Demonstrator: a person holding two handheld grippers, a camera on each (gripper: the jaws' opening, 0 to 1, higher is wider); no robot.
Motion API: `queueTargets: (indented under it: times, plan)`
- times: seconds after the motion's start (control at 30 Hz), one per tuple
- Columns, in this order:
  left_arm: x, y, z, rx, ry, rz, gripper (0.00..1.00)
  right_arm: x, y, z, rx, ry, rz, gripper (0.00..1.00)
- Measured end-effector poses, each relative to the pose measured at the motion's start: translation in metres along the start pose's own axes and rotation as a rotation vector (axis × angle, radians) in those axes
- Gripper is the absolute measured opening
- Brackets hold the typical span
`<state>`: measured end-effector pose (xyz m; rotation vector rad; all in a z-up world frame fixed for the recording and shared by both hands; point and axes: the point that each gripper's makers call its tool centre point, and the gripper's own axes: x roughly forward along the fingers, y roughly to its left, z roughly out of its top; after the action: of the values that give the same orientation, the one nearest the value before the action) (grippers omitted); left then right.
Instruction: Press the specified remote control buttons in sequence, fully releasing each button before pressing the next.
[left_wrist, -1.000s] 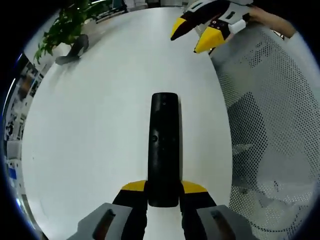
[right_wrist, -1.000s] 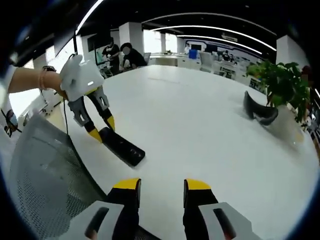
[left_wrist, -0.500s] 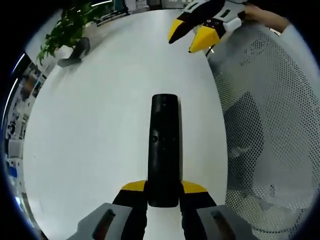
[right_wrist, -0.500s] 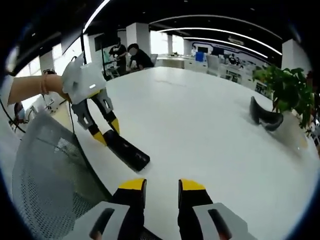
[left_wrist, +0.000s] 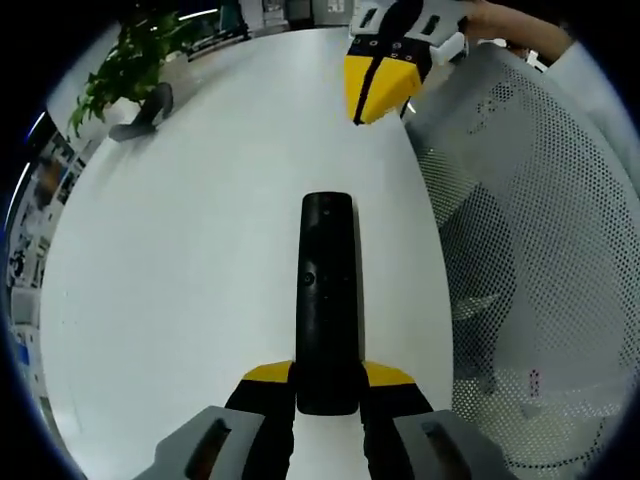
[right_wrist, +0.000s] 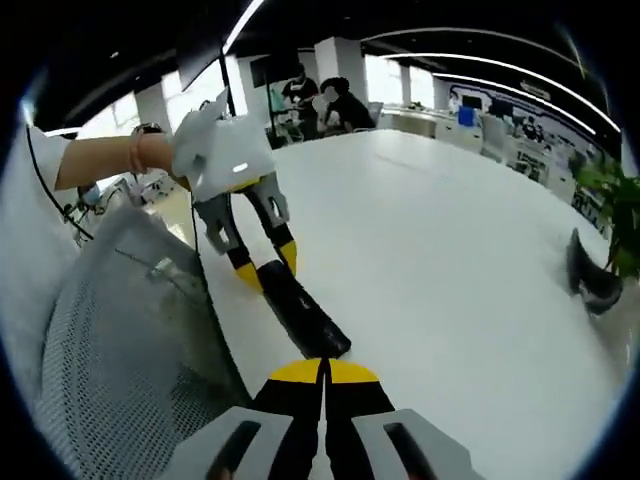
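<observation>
The left gripper view looks from close above, along the remote control (left_wrist: 327, 300) on the table (left_wrist: 180, 250). The right gripper view faces it from the opposite end; both share this remote (right_wrist: 300, 315).

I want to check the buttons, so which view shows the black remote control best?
The left gripper view: the remote control runs lengthwise up the middle, its top face toward the camera. In the right gripper view the remote control lies slanted, with the right gripper's closed jaws before its near end.
</observation>
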<state>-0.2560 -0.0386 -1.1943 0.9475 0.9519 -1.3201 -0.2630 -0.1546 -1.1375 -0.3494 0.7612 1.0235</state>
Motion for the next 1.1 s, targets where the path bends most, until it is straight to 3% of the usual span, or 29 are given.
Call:
queueTargets:
  times: [0.13,0.37,0.53,0.83,1.1]
  plan:
    - [0.0,0.0,0.0,-0.001,-0.009,-0.005,0.24,0.021,-0.006,-0.008,-0.084,0.096,0.037,0.0]
    - [0.0,0.001,0.001,-0.004,0.004,-0.004,0.24,0.038,-0.003,-0.011,-0.226,0.192,0.09,0.0]
    - [0.0,0.001,0.001,-0.011,0.004,-0.005,0.24,0.043,-0.001,-0.011,-0.25,0.2,0.117,0.0]
    - [0.0,0.001,0.0,0.0,0.003,-0.015,0.24,0.049,-0.003,-0.013,-0.35,0.281,0.12,0.0]
    - [0.001,0.001,0.001,0.005,0.001,-0.012,0.24,0.054,-0.008,-0.01,-0.307,0.344,0.085,0.0]
